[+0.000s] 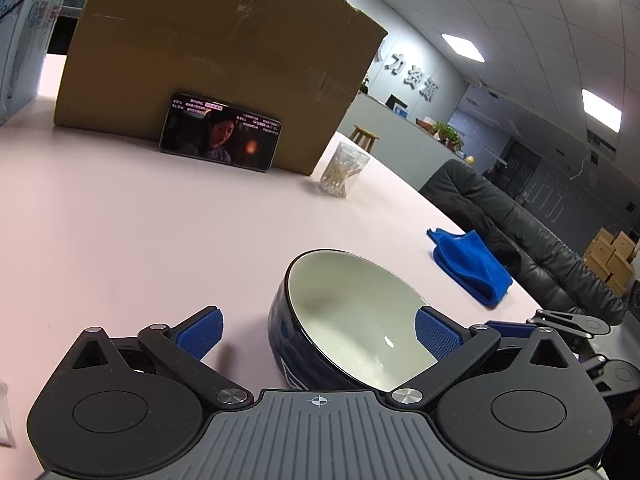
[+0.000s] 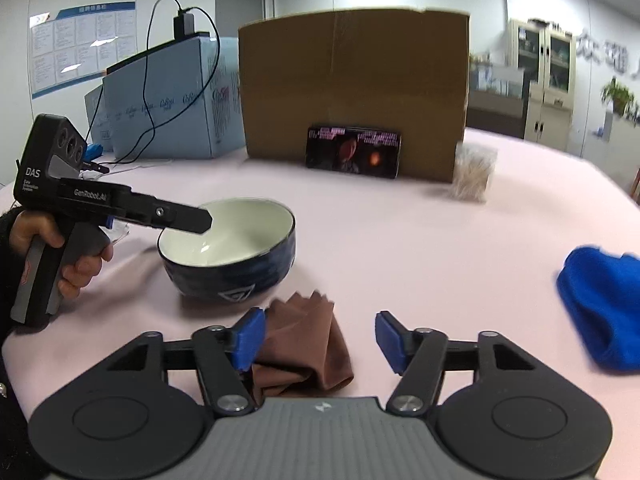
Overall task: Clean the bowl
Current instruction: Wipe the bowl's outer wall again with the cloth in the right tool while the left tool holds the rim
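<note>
The bowl (image 2: 228, 254) stands upright on the pink counter (image 2: 400, 248), near the left side. It is dark blue outside and glossy white inside, looks glazed ceramic, so I judge it stiff, weighty, slick and easy to chip. The rim wall seems the best hold, one pad inside and one outside.

The left tool (image 1: 318, 330) is spread wide with nothing gripped. Its right pad sits inside the bowl and its left pad is outside, clear of the wall.

The right tool (image 2: 320, 340) also gapes wide and holds nothing. A soft brown cloth (image 2: 304, 344) lies crumpled between its pads, against the left one. A blue cloth (image 2: 604, 312) lies far right, blurred and cut off.

Whether the white inside carries any dirt, I cannot make out. The bowl's near side is hidden in the left view.
</note>
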Motion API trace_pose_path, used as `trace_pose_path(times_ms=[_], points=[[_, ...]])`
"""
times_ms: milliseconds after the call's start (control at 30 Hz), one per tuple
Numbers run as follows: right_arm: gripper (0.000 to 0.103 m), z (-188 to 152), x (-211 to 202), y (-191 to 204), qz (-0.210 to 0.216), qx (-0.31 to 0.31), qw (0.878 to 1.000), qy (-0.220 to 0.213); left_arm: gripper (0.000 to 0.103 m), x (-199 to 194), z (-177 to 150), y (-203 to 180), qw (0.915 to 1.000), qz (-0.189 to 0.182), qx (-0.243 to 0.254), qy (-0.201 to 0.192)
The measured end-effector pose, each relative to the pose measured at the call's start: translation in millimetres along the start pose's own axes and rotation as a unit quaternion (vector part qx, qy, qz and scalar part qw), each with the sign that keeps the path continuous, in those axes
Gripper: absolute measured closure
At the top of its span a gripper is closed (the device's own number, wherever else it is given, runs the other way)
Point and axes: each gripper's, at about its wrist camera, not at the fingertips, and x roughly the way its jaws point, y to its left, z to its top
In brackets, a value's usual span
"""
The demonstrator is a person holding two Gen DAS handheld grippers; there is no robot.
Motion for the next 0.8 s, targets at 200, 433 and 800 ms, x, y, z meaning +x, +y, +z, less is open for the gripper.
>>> trace_pose_path(times_ms=[200, 433, 800], points=[[0.041, -4.0, 17.3, 23.4, 0.008, -0.064, 0.997, 0.043, 0.0, 1.4, -1.9, -0.5, 1.0, -0.004, -0.001, 0.001], [0.079, -5.7, 22.5, 6.6, -0.009, -0.039, 0.997, 0.066, 0.0, 2.8, -3.1, 2.1, 1.0, 0.002, -0.005, 0.002], [0.09, -2.8, 20.3, 17.1, 0.125, 0.004, 0.992, 0.023, 0.0, 11.5, -8.1, -8.8, 0.9979, 0.053, 0.034, 0.015]])
